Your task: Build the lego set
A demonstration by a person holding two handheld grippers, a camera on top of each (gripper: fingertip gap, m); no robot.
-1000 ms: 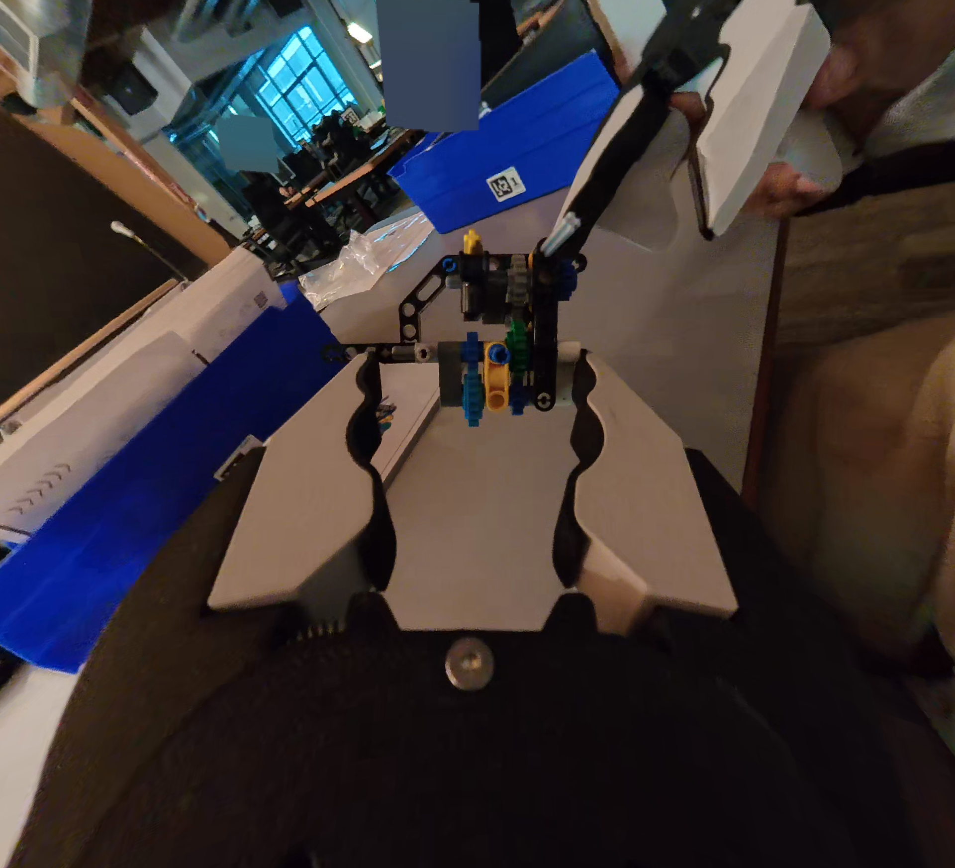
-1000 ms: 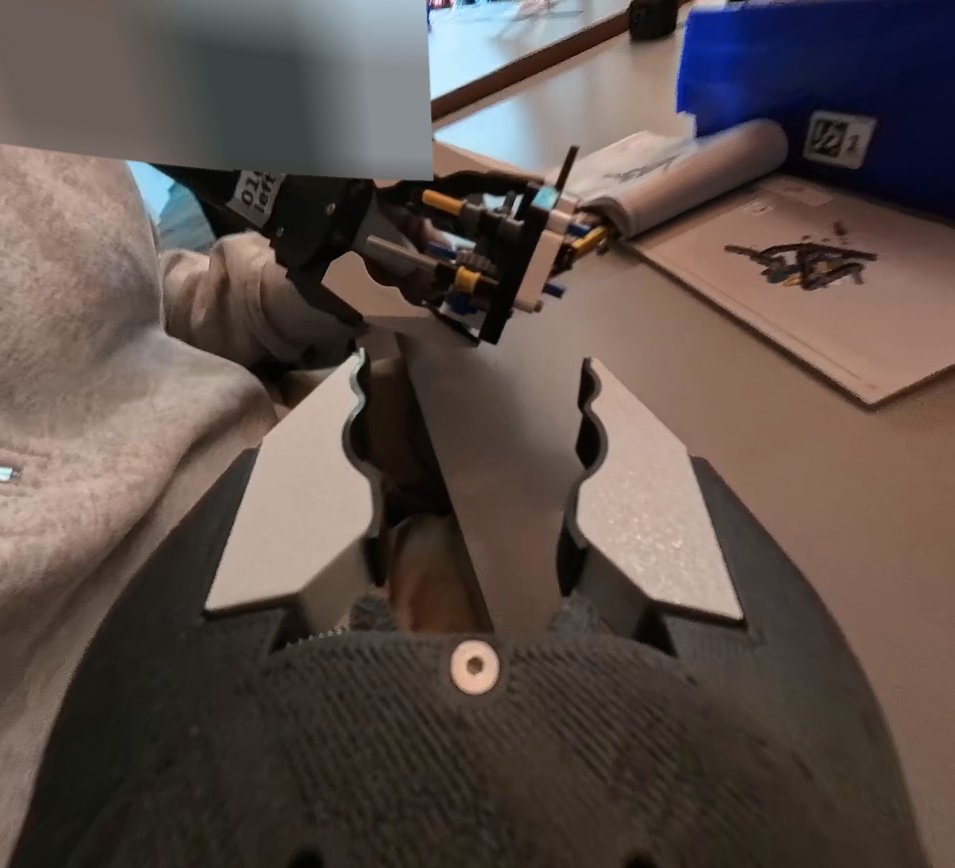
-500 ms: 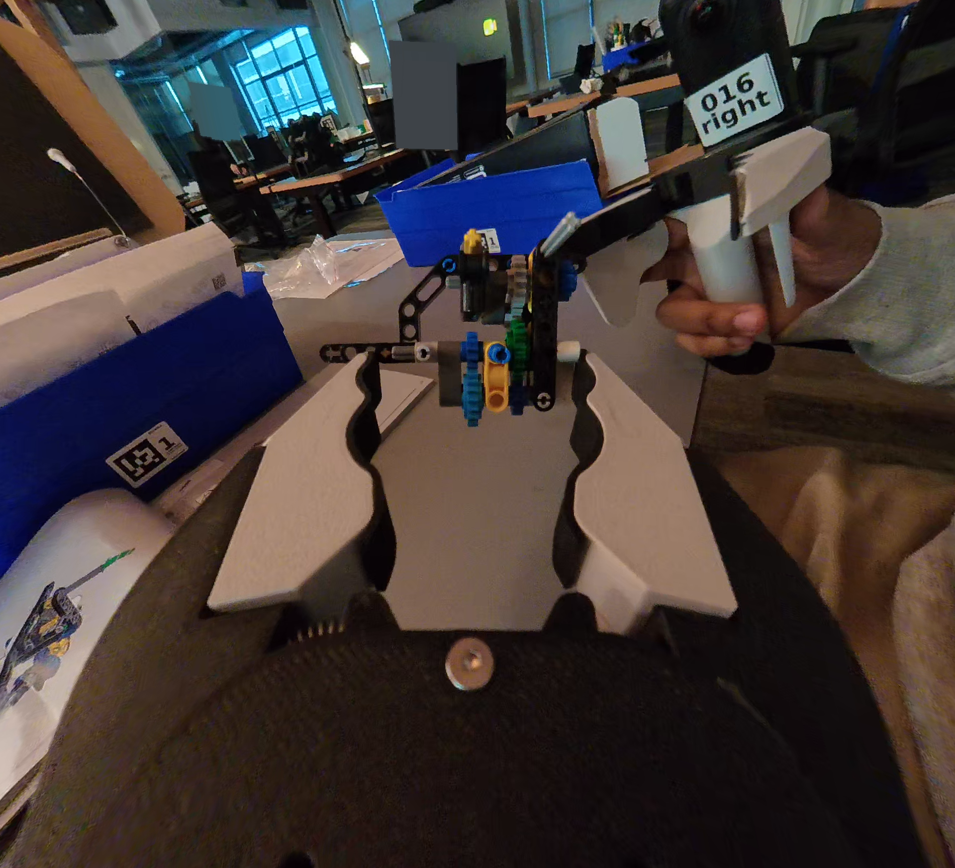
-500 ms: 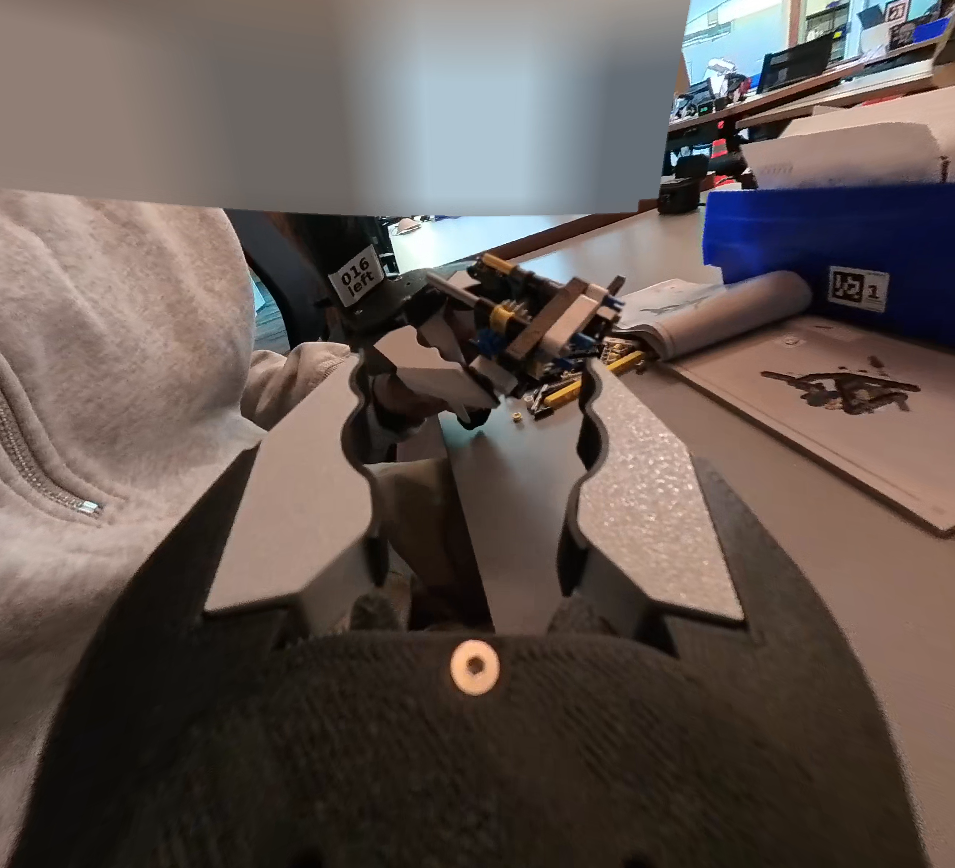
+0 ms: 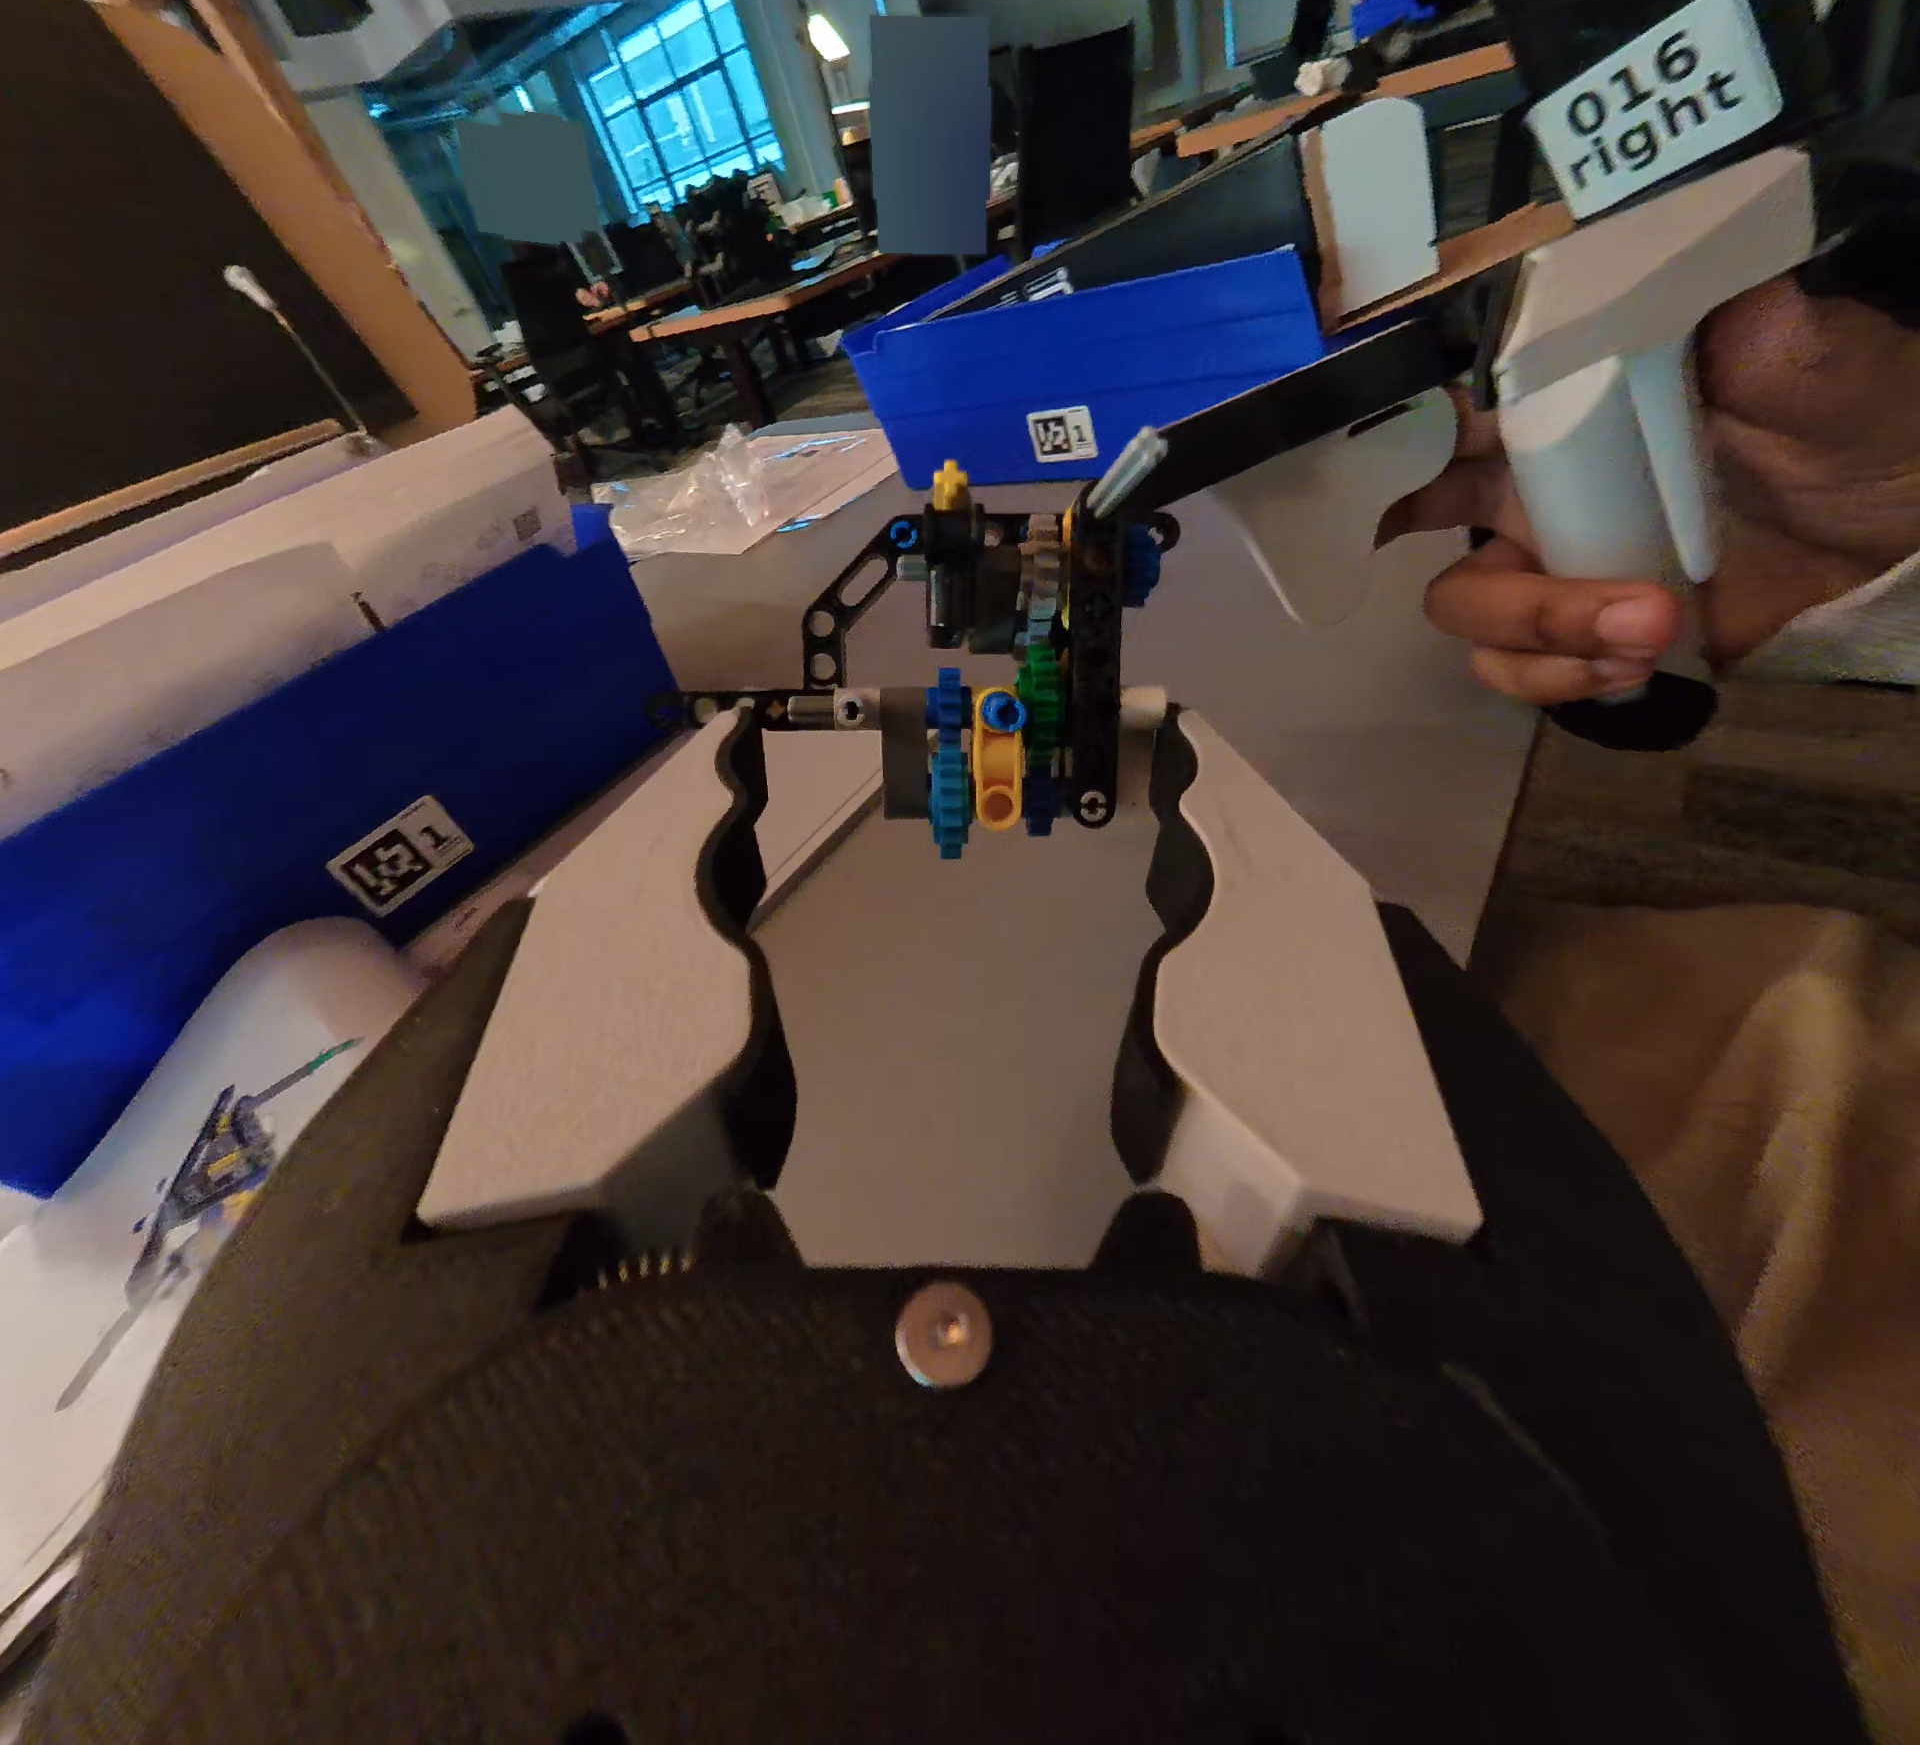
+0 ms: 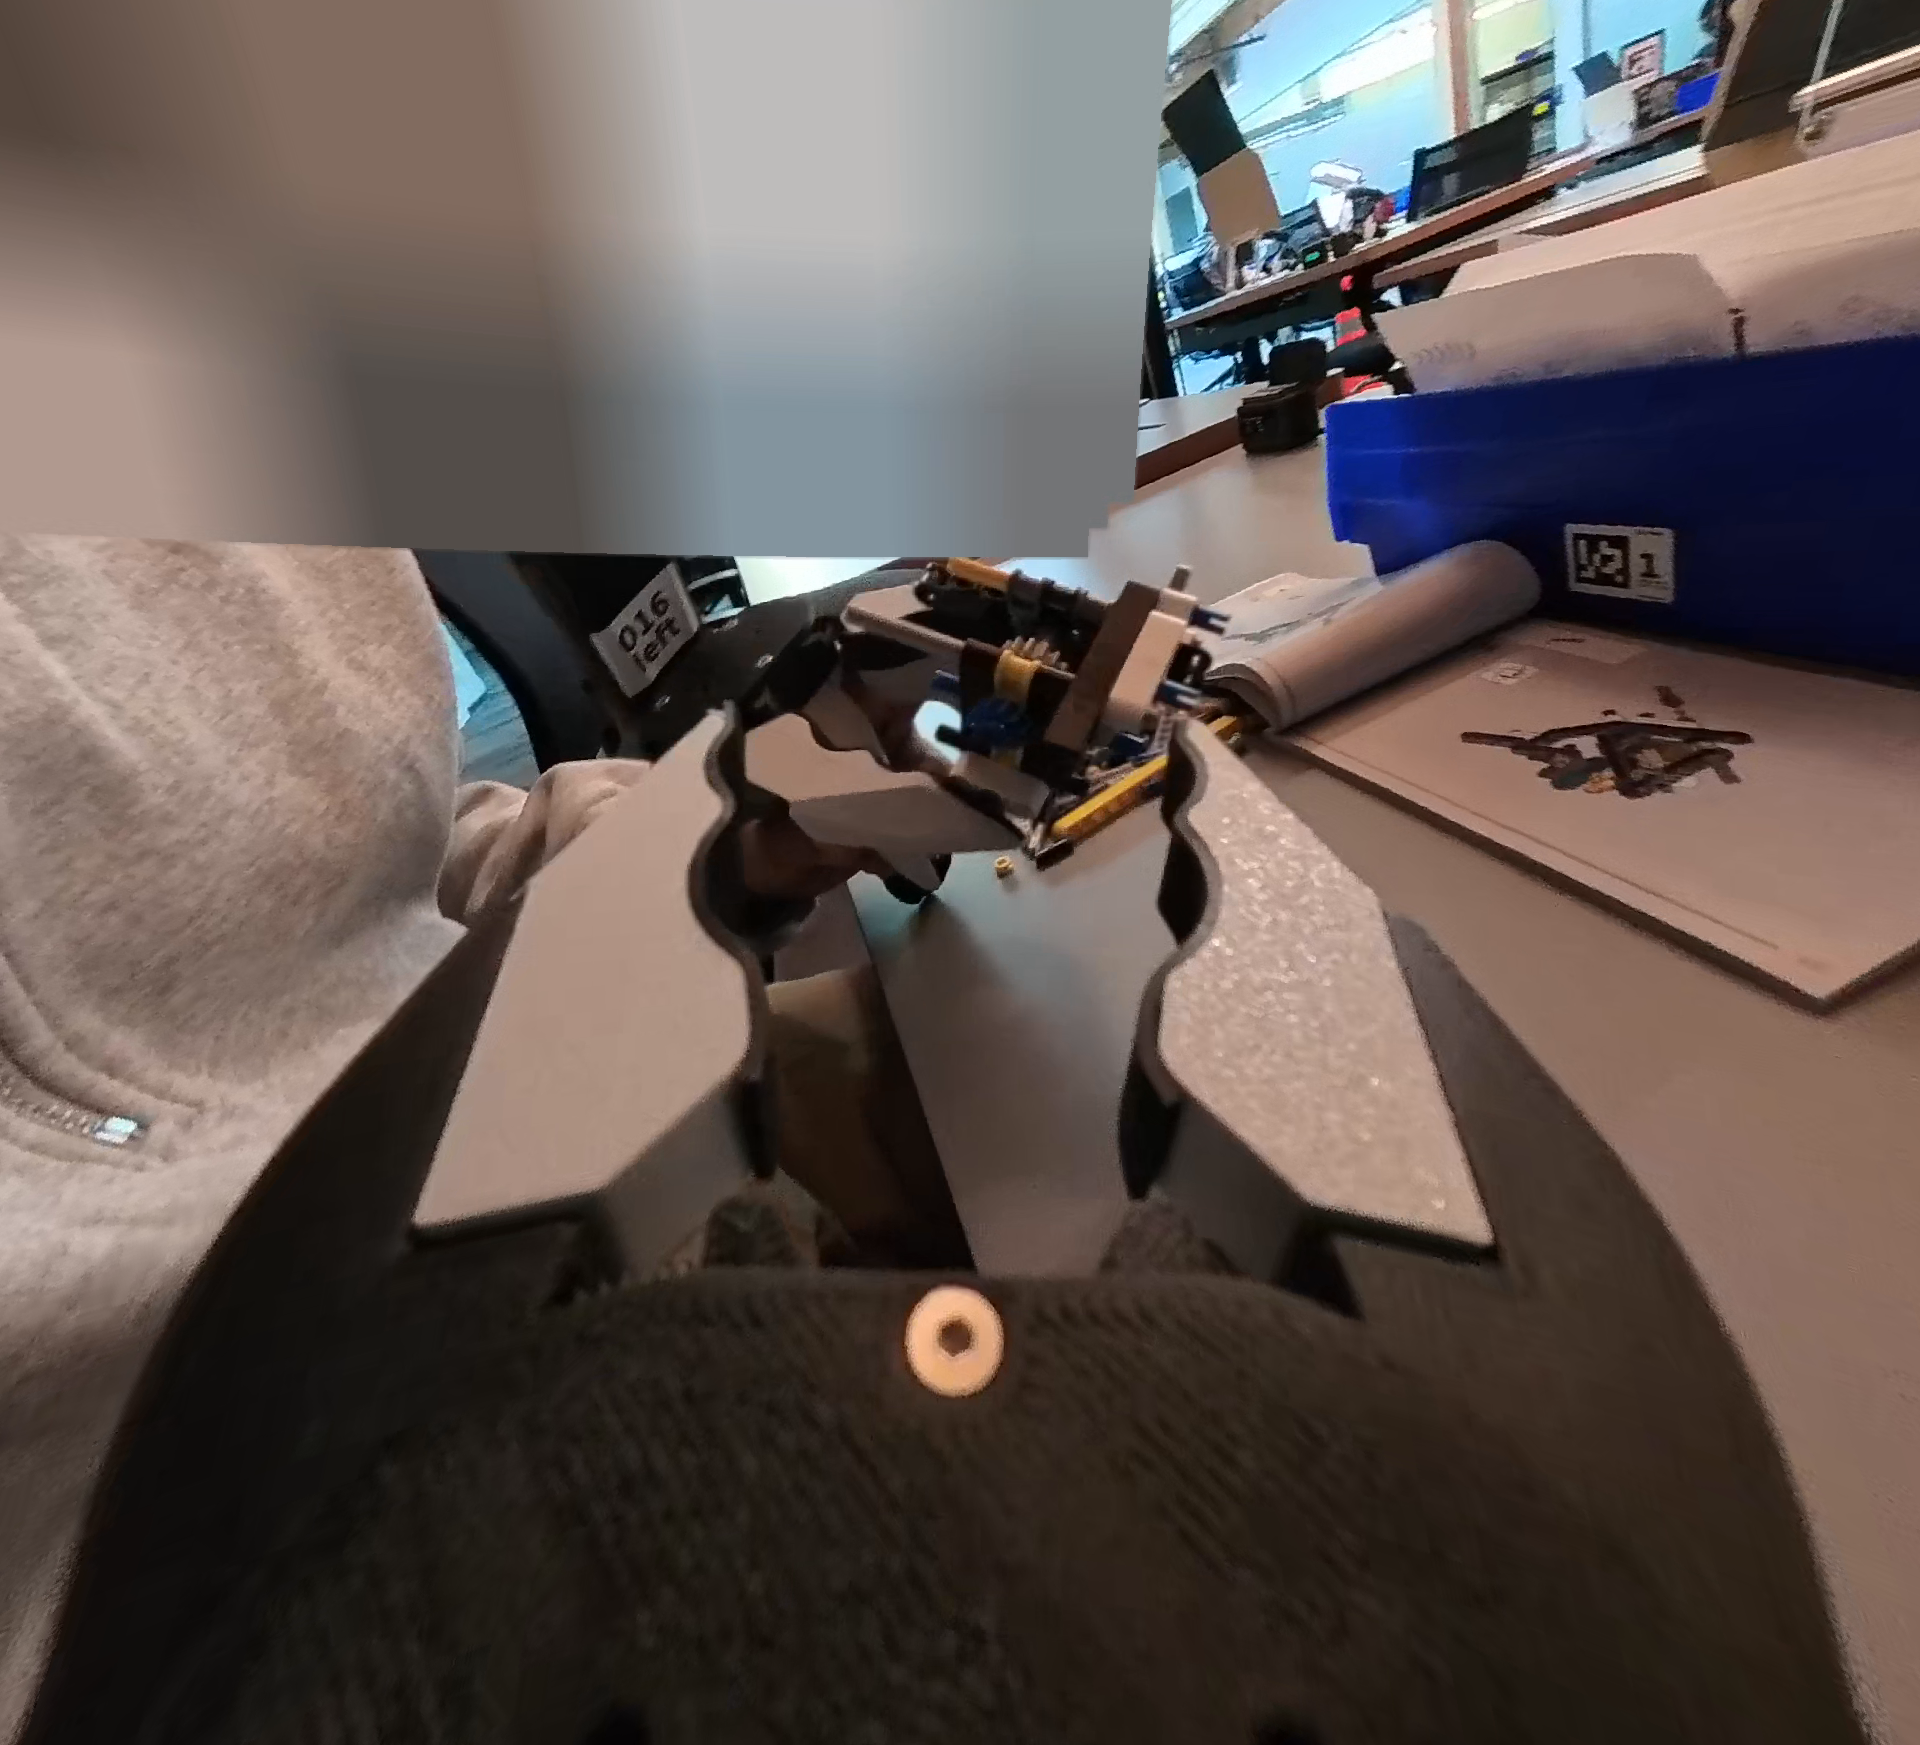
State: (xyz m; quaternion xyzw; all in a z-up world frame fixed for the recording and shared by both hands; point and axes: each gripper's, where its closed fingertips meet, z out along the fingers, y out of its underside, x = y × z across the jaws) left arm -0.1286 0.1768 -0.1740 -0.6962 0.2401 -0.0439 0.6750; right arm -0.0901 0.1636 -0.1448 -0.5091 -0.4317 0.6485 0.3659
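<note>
Left gripper [image 5: 951, 739], jaws narrowed onto the gear model [image 5: 997, 656] held above the table [image 5: 1351, 812]; right gripper [image 6: 951, 760], jaws wide and empty, nearby: a skewed push could probably pop gears loose.

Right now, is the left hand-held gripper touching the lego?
Touching. The left wrist view shows the left hand-held gripper closed on the lego, with a fingertip pressed against each end of its lower axle line and no gap visible.
</note>
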